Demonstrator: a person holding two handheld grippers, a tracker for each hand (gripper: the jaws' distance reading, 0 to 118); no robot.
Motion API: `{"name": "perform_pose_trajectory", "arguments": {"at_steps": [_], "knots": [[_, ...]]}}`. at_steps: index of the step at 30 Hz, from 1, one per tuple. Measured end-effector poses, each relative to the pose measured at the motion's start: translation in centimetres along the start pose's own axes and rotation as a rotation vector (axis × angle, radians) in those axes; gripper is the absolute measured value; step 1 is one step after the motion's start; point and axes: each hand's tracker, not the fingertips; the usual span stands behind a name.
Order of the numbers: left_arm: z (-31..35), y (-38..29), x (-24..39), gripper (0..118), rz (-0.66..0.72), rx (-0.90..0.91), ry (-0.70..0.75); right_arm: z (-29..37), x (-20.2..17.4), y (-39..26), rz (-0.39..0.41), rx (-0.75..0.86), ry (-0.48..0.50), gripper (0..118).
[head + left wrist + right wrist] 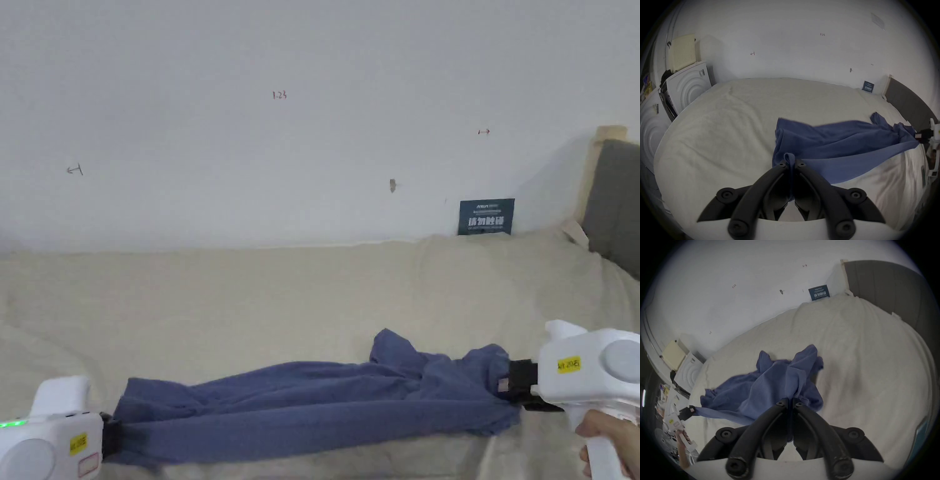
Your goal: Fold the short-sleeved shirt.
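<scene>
Left tongs (791,164): jaws together, pinching a bunched edge of the blue short-sleeved cotton shirt (312,403). Right tongs (790,403): same, clamped on the opposite end of the cloth. Shirt spans between the two tongs as a stretched, rumpled band, its belly sagging onto the cream-covered bed (250,300) just below.

Judgement: step in hand is spreading it out before any fold. To do it well: keep both tongs level, keep the span taut, swing it away from the body and lower it so the far edge lands first, then let go only once the cloth lies flat. Loose sleeve near the right tongs is likely to tuck under, so watch that.

View differences:
- Left gripper view: a white round-fronted appliance (688,87) out beyond the bed, away from the right tongs, and the dark grey padded headboard (907,104) behind the right tongs.
- Right gripper view: the hand (680,434) holding the left tongs, clutter behind it.
- Head view: the dark blue sign (486,216) against the wall past the right tongs, both white housings.
</scene>
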Motion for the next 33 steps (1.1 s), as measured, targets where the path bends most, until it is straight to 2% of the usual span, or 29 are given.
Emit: {"name": "perform_pose_trajectory", "arguments": {"at_steps": [2, 5, 11, 15, 19, 22, 28, 33], "knots": [[2.9, -2.0, 0.1, 5, 0.011, 0.002, -0.026, 2.4, 0.4, -2.4, -0.007, 0.001, 0.008, 4], [7.1, -5.7, -1.1, 5, 0.004, 0.018, -0.060, 7.0, 0.4, -6.6, -0.058, 0.024, 0.056, 4], [13.9, -12.8, -2.2, 5, 0.024, 0.012, -0.057, 13.0, 2.2, -15.0, -0.078, 0.053, 0.047, 4], [16.7, -16.8, -2.5, 5, 0.037, -0.013, -0.045, 15.1, 4.1, -20.0, -0.166, 0.043, 0.070, 4], [19.5, -20.0, -2.7, 5, 0.030, -0.013, -0.033, 17.7, 5.0, -24.2, -0.127, 0.056, 0.039, 4], [21.8, -22.3, -2.5, 5, 0.012, -0.013, -0.026, 19.9, 5.6, -26.6, -0.130, 0.074, 0.038, 4], [21.6, -24.1, -3.3, 5, 0.066, -0.023, -0.014, 20.0, 6.6, -28.4, -0.105, 0.038, 0.025, 4], [21.2, -23.9, -2.5, 5, 0.005, -0.017, 0.022, 18.7, 6.7, -27.9, -0.053, 0.036, 0.028, 4]]}}
